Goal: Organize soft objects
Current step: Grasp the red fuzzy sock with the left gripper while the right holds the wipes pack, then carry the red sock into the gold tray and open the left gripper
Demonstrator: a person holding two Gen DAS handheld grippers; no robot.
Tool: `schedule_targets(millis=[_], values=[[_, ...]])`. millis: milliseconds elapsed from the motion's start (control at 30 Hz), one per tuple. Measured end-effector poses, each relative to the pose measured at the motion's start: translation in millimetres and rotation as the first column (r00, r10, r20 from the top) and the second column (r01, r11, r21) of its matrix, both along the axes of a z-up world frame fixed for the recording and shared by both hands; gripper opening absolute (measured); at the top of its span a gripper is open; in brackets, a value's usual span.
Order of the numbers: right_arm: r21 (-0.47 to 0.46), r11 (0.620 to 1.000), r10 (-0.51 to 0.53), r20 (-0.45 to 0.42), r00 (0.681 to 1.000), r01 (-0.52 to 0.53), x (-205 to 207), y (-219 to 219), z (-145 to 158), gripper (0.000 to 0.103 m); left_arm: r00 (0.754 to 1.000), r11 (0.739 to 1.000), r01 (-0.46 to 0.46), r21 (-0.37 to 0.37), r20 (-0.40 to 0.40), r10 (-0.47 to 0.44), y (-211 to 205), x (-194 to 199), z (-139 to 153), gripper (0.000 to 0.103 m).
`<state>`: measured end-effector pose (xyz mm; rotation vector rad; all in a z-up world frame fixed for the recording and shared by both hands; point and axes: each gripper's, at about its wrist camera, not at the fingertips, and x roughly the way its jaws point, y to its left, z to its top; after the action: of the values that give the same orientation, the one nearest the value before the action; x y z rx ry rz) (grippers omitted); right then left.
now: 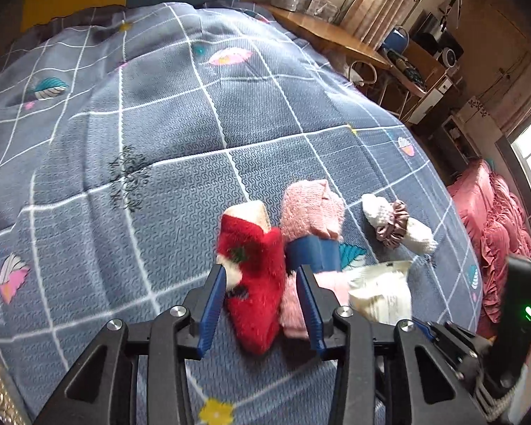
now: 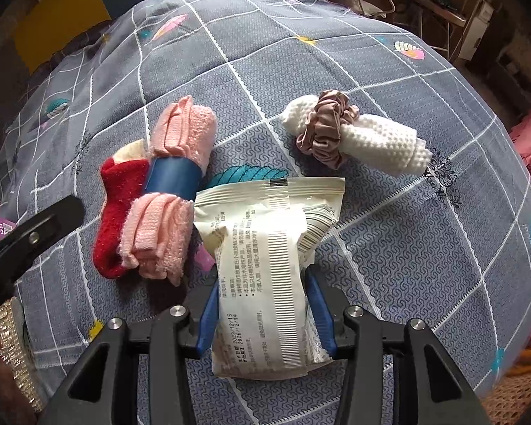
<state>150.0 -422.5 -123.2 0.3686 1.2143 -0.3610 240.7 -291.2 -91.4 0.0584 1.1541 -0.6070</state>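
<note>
1. Left gripper (image 1: 262, 283): jaws astride the red sock (image 1: 253, 276) on the bedspread (image 1: 159, 141); whether the pads press it cannot be told.
2. Right gripper (image 2: 263, 304): jaws clamped on the white packet (image 2: 265, 265).
3. Pink towel (image 2: 173, 191), blue-banded, lies touching the sock, just beside the packet.
4. White cloth (image 2: 382, 141), ringed by a scrunchie (image 2: 327, 127), lies apart beyond the packet.

Both wrist views: close, steeply down, bedspread (image 1: 159, 134) shared.
</note>
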Motion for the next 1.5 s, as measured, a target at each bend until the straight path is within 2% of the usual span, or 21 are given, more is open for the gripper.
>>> schedule_targets(millis=[67, 167, 267, 433, 567, 700, 800, 933, 1000, 1100, 1233, 1367, 1433, 1500], values=[[0.004, 1.000, 0.001, 0.002, 1.000, -0.001, 0, 1, 0, 0.048, 1.000, 1.000, 0.000, 0.027, -0.008, 0.000, -9, 7, -8, 0.041], [-0.005, 1.000, 0.013, -0.001, 1.000, -0.013, 1, 3, -1, 0.048, 1.000, 0.999, 0.025, 0.021, -0.007, -0.025, -20, 12, -14, 0.041], [-0.017, 0.999, 0.027, -0.008, 1.000, -0.027, 3, 5, -2, 0.048, 0.999, 0.997, 0.031, 0.066, 0.010, -0.032, -26, 17, -25, 0.041], [-0.046, 0.998, 0.052, -0.028, 0.998, -0.054, 6, 9, -4, 0.049, 1.000, 1.000, 0.024, 0.017, 0.017, -0.024, -6, 16, -23, 0.023], [-0.049, 0.997, 0.052, -0.026, 0.998, -0.054, 7, 7, -5, 0.049, 1.000, 1.000, -0.011, 0.013, 0.030, 0.011, 13, 9, -16, 0.022], [-0.078, 0.994, 0.072, -0.040, 0.997, -0.074, 9, 11, -8, 0.049, 0.999, 0.997, 0.007, 0.080, 0.036, -0.010, 21, 1, -18, 0.022], [-0.086, 0.993, 0.073, -0.042, 0.996, -0.076, 10, 13, -9, 0.050, 0.998, 0.996, -0.027, 0.090, 0.054, 0.023, 27, 5, -1, 0.020], [-0.087, 0.993, 0.072, -0.038, 0.997, -0.075, 7, 10, -8, 0.050, 0.989, 0.994, -0.089, 0.057, 0.127, 0.082, 51, 16, 49, 0.020], [-0.094, 0.992, 0.078, -0.037, 0.996, -0.081, 8, 12, -8, 0.050, 0.977, 0.992, -0.122, 0.037, 0.183, 0.113, 71, 24, 82, 0.020], [-0.109, 0.990, 0.090, -0.038, 0.995, -0.093, 6, 17, -7, 0.050, 0.942, 0.978, -0.205, 0.018, 0.275, 0.193, 113, 40, 133, 0.020], [-0.133, 0.984, 0.112, -0.046, 0.993, -0.117, 6, 24, -8, 0.050, 0.883, 0.939, -0.345, 0.000, 0.341, 0.324, 188, 54, 177, 0.020], [-0.144, 0.981, 0.121, -0.051, 0.991, -0.127, 5, 28, -8, 0.052, 0.820, 0.889, -0.457, -0.036, 0.369, 0.437, 276, 43, 198, 0.020], [-0.141, 0.982, 0.118, -0.050, 0.992, -0.124, 3, 30, -7, 0.053, 0.793, 0.866, -0.497, -0.049, 0.379, 0.477, 317, 27, 198, 0.020], [-0.143, 0.982, 0.120, -0.050, 0.991, -0.126, 3, 30, -7, 0.053, 0.778, 0.851, -0.522, -0.058, 0.378, 0.503, 352, 8, 191, 0.020]])
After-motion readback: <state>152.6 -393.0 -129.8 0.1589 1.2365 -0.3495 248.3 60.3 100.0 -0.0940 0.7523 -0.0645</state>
